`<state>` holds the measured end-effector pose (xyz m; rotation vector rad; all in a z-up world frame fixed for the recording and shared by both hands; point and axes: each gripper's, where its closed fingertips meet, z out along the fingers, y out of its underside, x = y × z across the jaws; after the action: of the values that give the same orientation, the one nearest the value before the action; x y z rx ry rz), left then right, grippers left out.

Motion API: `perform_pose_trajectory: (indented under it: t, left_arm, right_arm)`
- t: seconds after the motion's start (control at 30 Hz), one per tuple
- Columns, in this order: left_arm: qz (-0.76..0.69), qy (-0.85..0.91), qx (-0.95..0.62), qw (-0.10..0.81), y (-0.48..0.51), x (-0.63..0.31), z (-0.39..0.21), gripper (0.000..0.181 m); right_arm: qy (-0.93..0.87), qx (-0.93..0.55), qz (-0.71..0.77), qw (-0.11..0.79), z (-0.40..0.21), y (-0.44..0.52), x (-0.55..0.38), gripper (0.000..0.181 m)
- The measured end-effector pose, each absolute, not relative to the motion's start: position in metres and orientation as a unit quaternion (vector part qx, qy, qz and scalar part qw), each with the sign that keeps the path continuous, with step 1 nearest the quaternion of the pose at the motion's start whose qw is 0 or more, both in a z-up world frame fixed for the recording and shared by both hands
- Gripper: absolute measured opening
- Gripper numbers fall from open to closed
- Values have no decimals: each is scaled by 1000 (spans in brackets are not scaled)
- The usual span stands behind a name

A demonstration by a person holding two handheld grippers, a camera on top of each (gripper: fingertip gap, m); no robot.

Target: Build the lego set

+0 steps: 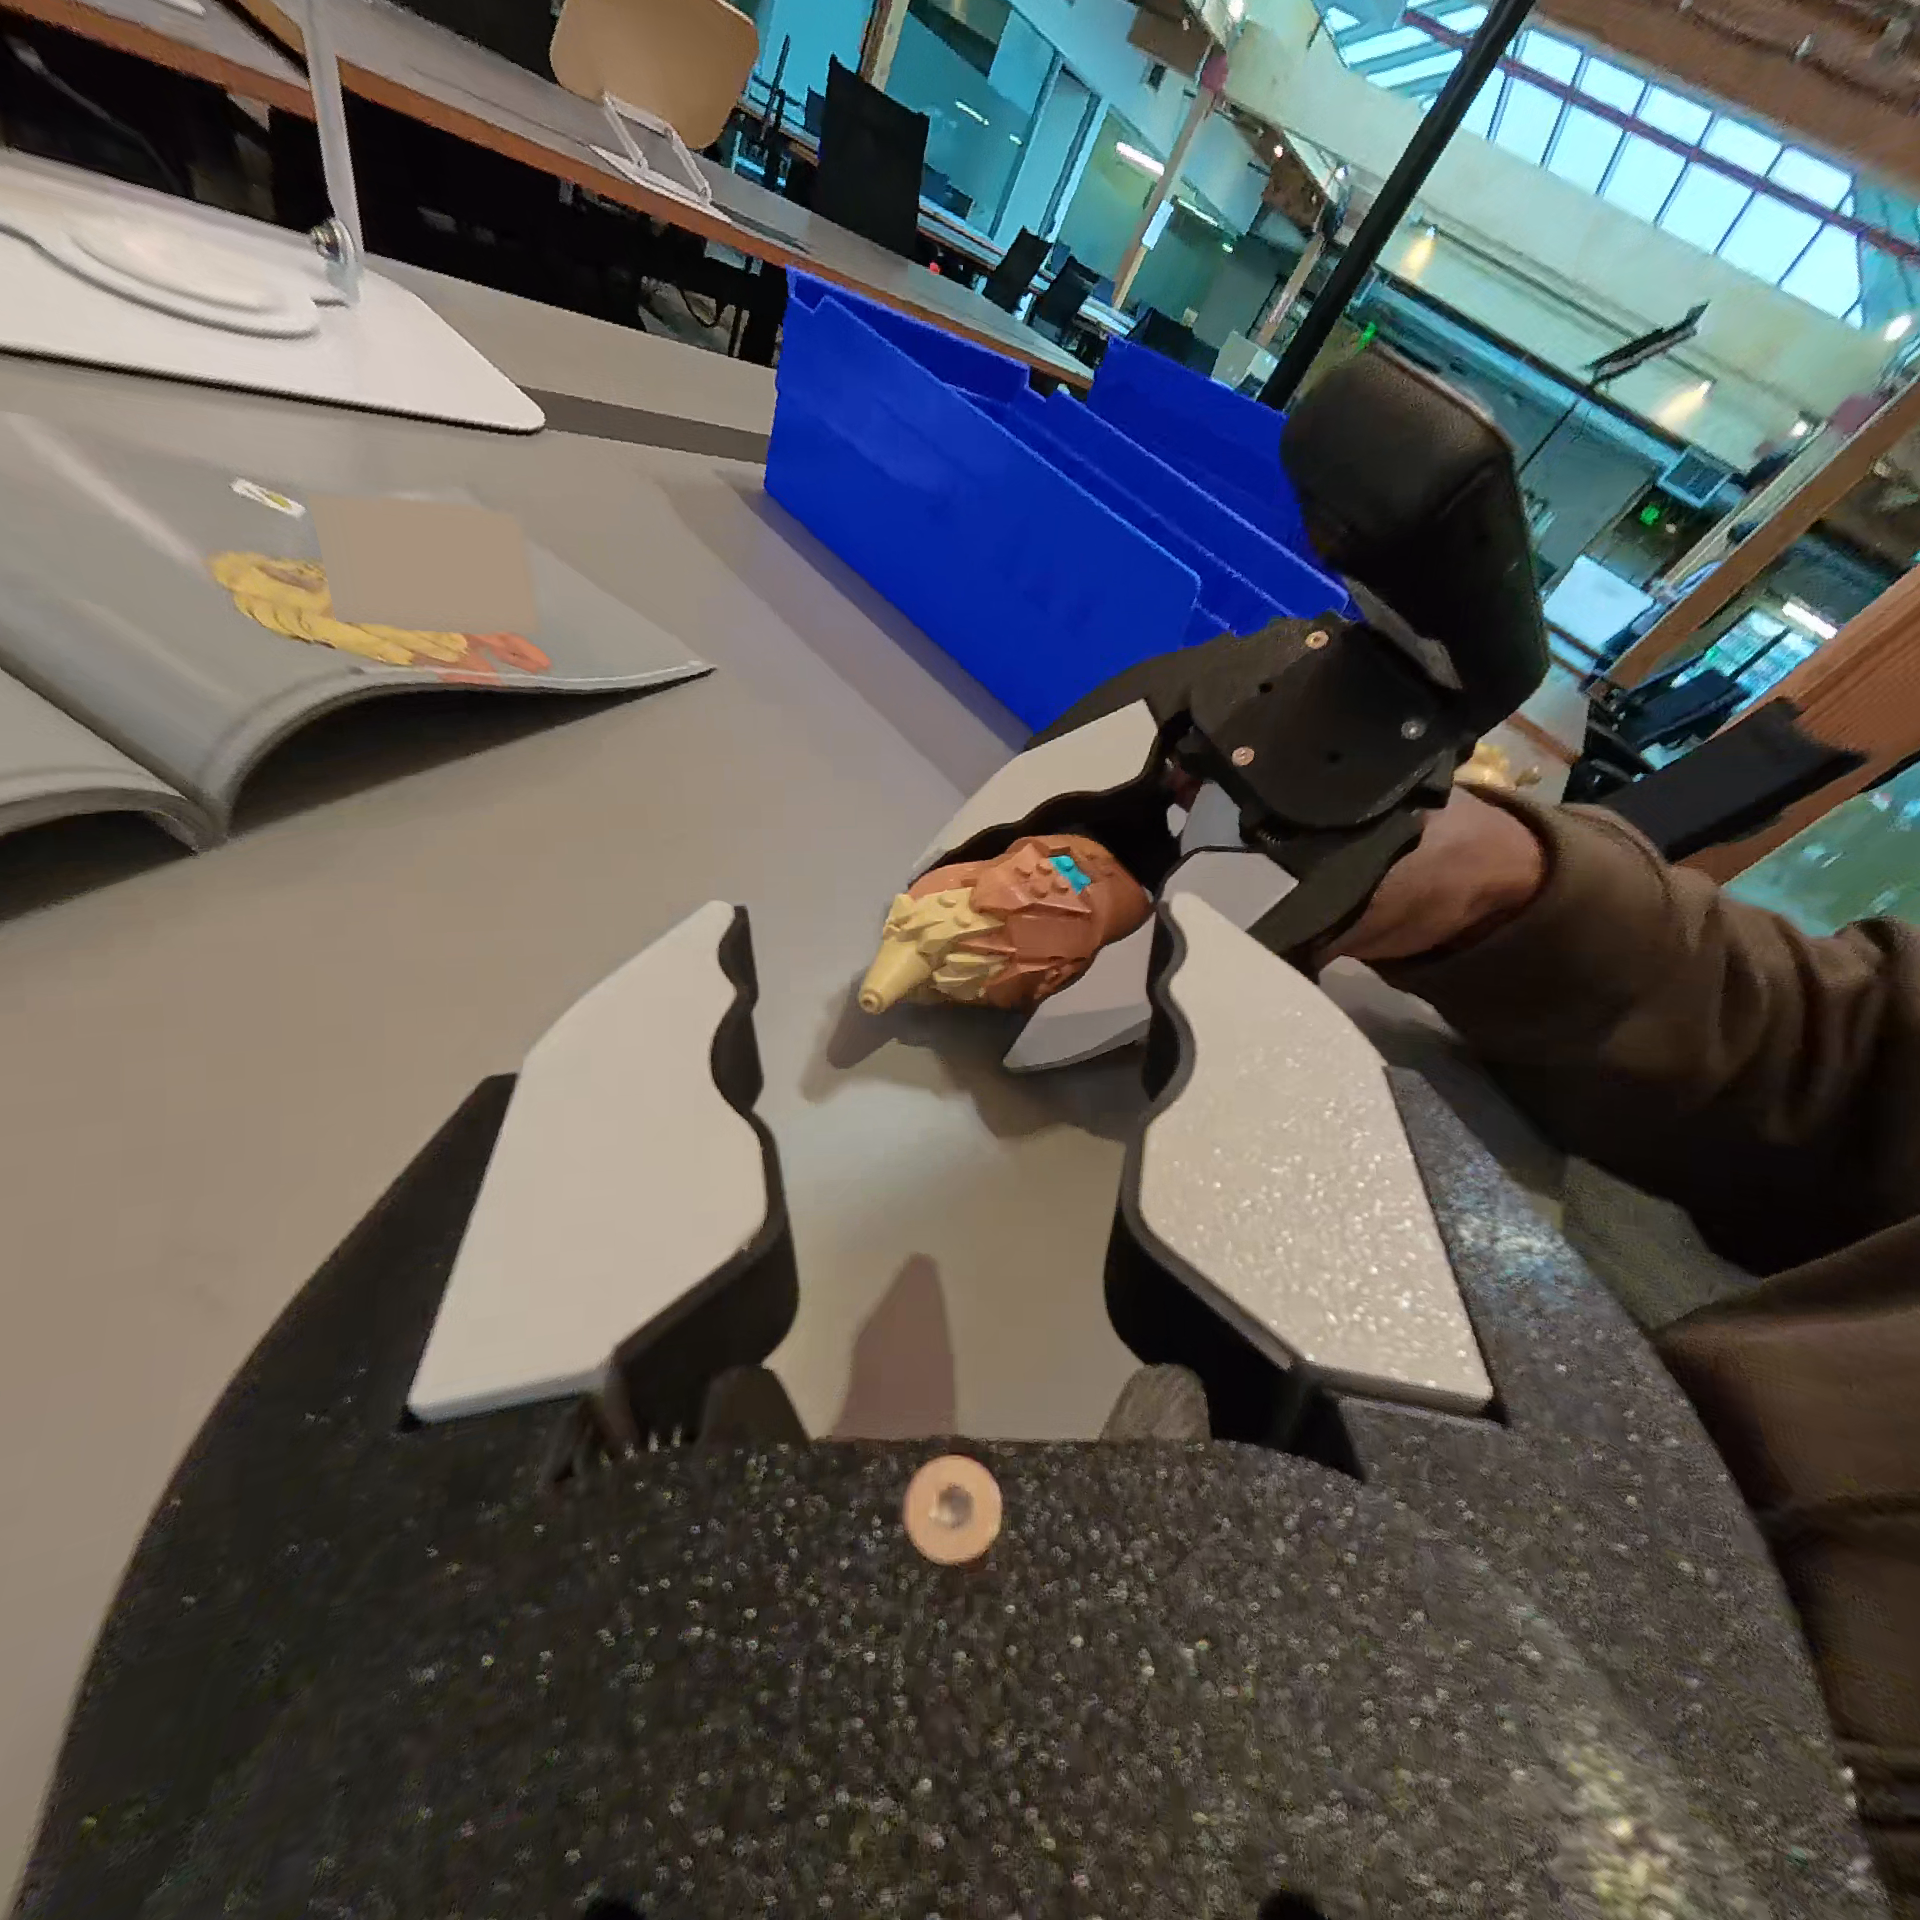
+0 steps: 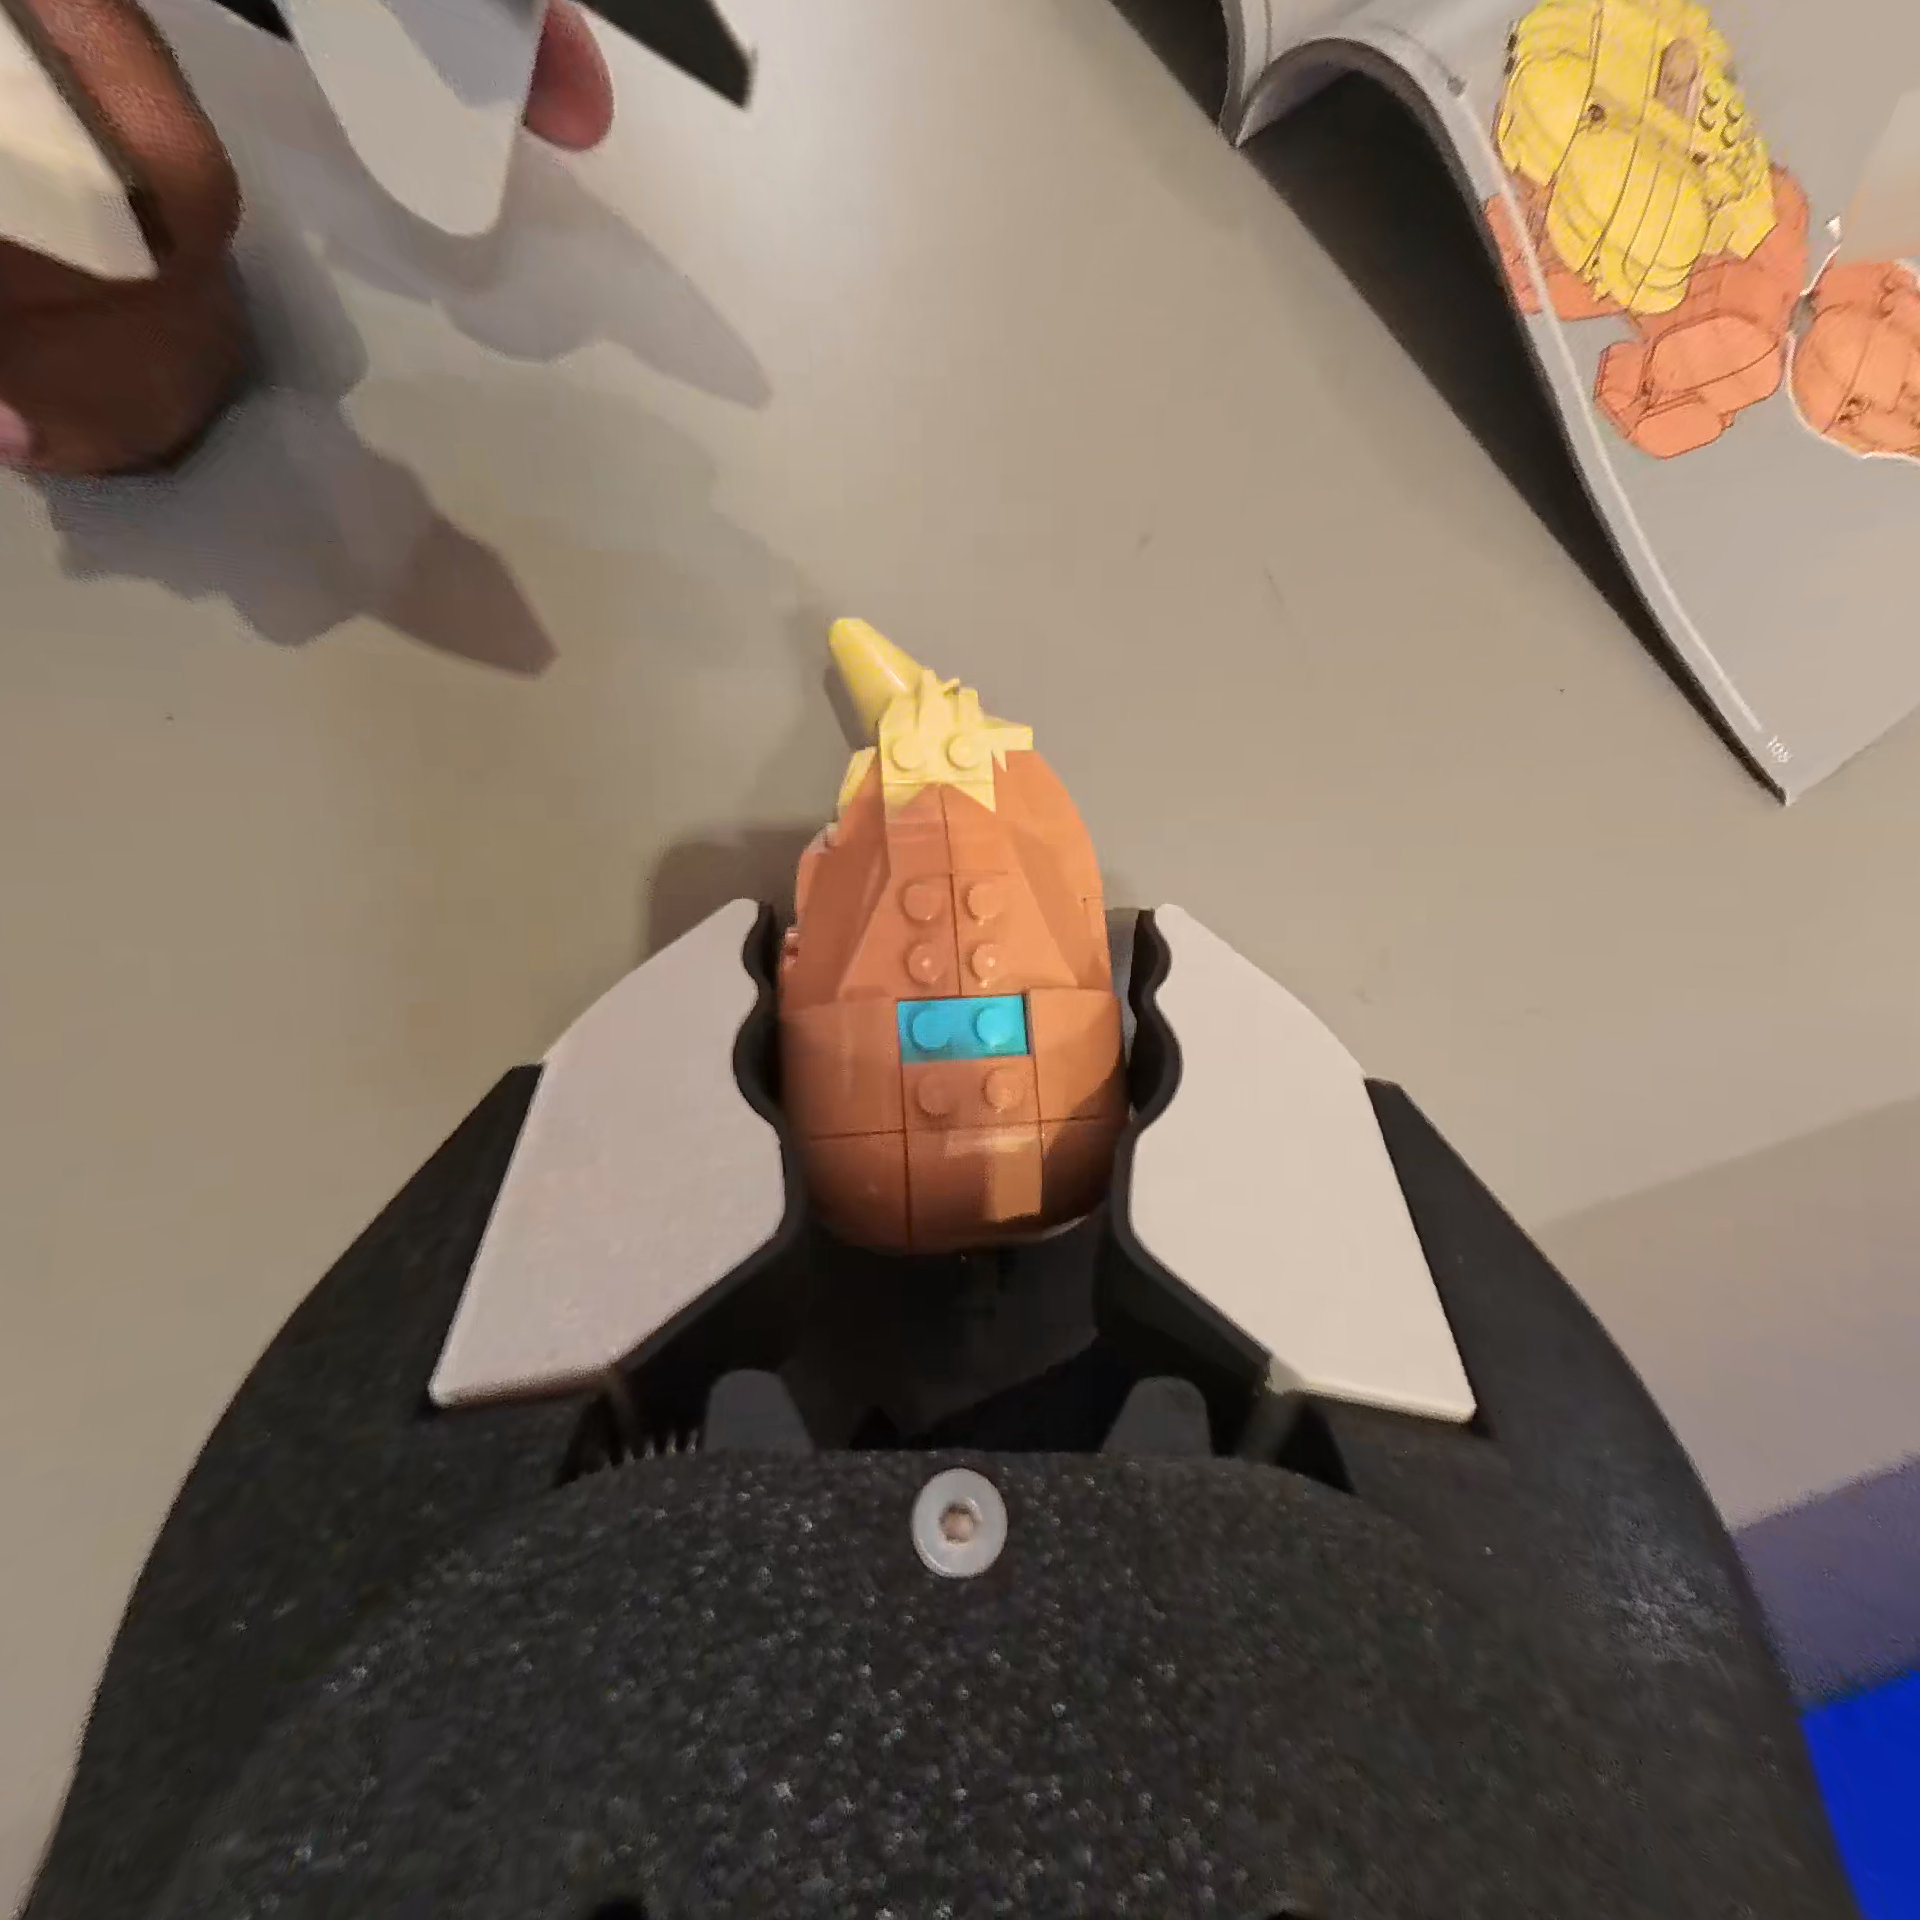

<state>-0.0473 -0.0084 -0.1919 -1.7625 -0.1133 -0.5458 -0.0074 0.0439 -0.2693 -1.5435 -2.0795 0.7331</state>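
A grey table [image 1: 416, 935] is bearing an open instruction booklet [image 1: 312, 644], blue plastic bins [image 1: 966, 540] and a white stand base [image 1: 260, 322] along its far side.

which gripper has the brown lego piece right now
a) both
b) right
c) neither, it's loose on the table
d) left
b: in the right wrist view the right gripper has its fingers closed on both sides of the brown lego piece, while the left gripper is open and empty just short of it.
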Motion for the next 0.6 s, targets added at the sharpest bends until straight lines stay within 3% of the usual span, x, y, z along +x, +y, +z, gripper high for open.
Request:
perform_pose_trajectory:
  t: [0.33,0.6]
  left_arm:
    - [-254,-17,-723,642,-19,-49,-178,73]
    - [-269,-19,-716,644,-18,-52,-175,72]
  right_arm:
    - [-746,-551,277,252,-258,45,5,66]
    - [-730,-525,342,271,-203,29,45,67]
